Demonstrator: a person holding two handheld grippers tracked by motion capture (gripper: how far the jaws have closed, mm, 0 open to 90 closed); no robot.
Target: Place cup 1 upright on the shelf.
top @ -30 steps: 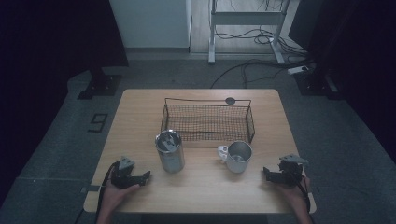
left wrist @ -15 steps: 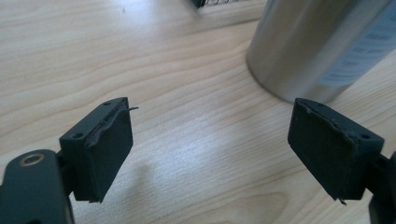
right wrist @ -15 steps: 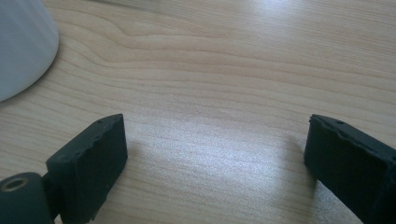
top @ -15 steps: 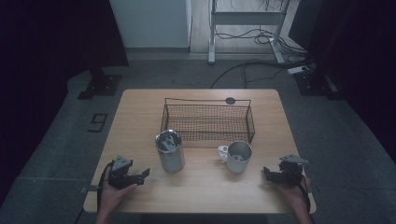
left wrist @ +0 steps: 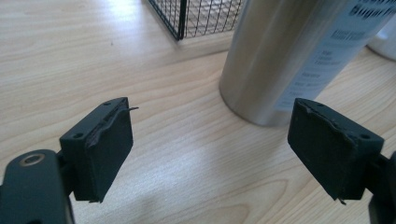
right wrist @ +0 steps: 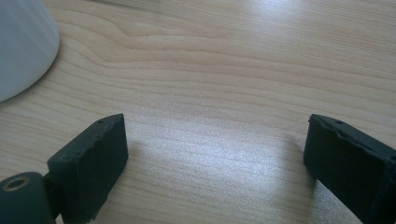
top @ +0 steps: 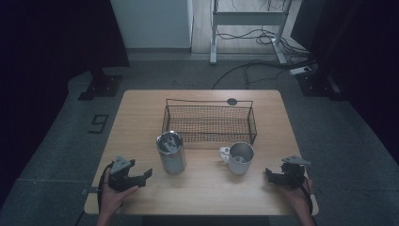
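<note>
Item: tall brushed-steel canister (top: 171, 153), upright at lower centre-left on the wooden table (top: 141, 117), before a black wire basket (top: 207, 100).
Left gripper (top: 146, 174), lower left: wide, empty, near the canister.
Right gripper (top: 269, 173), lower right: wide, empty, jaws just narrowed slightly.
Step, as judged: approach. Next: straddle the canister, then close.

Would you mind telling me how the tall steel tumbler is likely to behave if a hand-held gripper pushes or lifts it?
The steel tumbler looks tall for its base, so a high push may tip it. Its smooth brushed wall could slip between flat pads. It seems rigid, and if tipped, probably rolls.
</note>
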